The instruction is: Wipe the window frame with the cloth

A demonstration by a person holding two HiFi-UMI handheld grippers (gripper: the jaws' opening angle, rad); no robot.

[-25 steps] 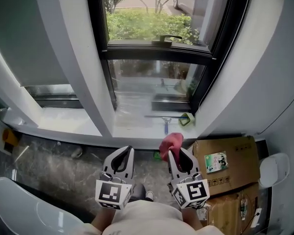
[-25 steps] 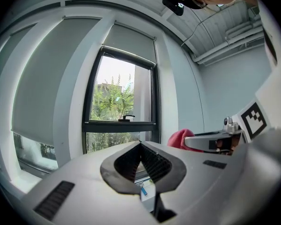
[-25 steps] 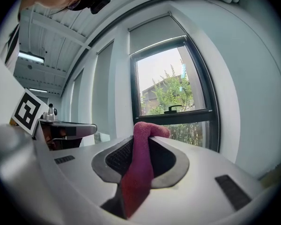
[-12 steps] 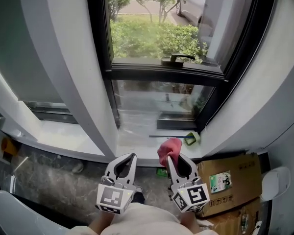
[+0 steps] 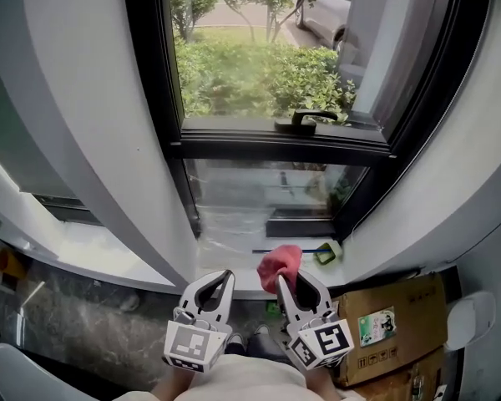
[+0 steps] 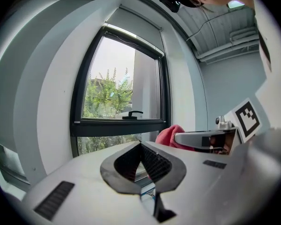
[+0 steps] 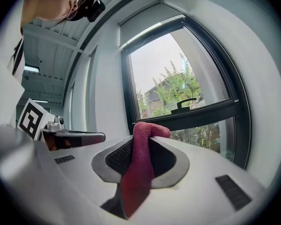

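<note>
We hold the crumpled pinkish-red cloth [image 5: 280,261] clamped between the jaws of the right gripper [image 5: 294,277]. That gripper's own view shows the fabric pinched near the tips, bulging over the top and trailing down through the jaw opening. The left gripper [image 5: 224,279] hangs just beside it, jaws pressed together with nothing between them. Both sit low in front of us, short of the white window sill [image 5: 225,247] and well below the black metal window frame [image 5: 267,147], whose horizontal bar carries a black lever handle [image 5: 305,120]. The cloth touches no part of the frame, so we judge this to be the approach – wiping has not begun. The next move calls for carrying the right gripper forward and up until the bunched cloth presses on the frame, then dragging it along the bar with steady pressure, grip kept tight. We would need to steer round the handle, and mind the small green roll [image 5: 326,252] lying at the sill's right corner.
</note>
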